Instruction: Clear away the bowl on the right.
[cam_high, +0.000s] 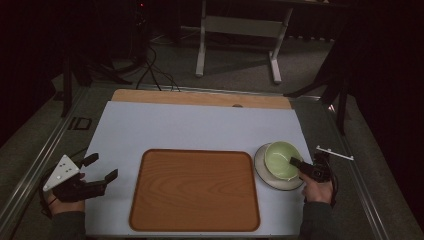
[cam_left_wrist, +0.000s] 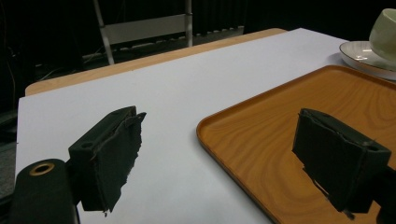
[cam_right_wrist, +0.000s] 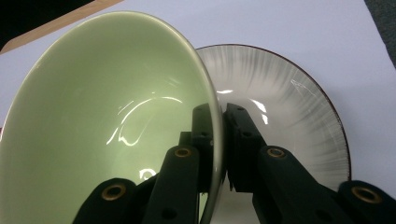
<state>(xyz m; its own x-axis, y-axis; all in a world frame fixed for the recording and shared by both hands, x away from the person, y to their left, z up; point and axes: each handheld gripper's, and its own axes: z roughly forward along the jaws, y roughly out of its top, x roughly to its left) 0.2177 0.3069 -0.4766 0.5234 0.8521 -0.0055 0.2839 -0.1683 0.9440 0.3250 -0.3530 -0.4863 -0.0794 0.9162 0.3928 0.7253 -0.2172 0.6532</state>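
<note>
A dim room holds a pale blue-grey table mat (cam_high: 195, 127). Nearest, the wooden rounded-corner tray (cam_high: 195, 190) lies bare. Right of it, a glossy pale green ceramic bowl (cam_high: 281, 159) sits tilted on a white dark-rimmed plate (cam_high: 265, 172). The right gripper (cam_right_wrist: 218, 140) clamps the bowl's wall, one jaw inside. The left gripper (cam_high: 102, 167) hovers left of the tray, jaws spread wide.

A wooden tray (cam_high: 195, 190) lies empty on the pale sheet (cam_high: 190, 127) covering the table (cam_high: 200, 97), whose wood shows along the far edge. Beyond, on the grey floor, stand a white table frame (cam_high: 239, 37) and black cables (cam_high: 150, 70). A small white strip (cam_high: 334, 152) lies off the sheet's right side.
</note>
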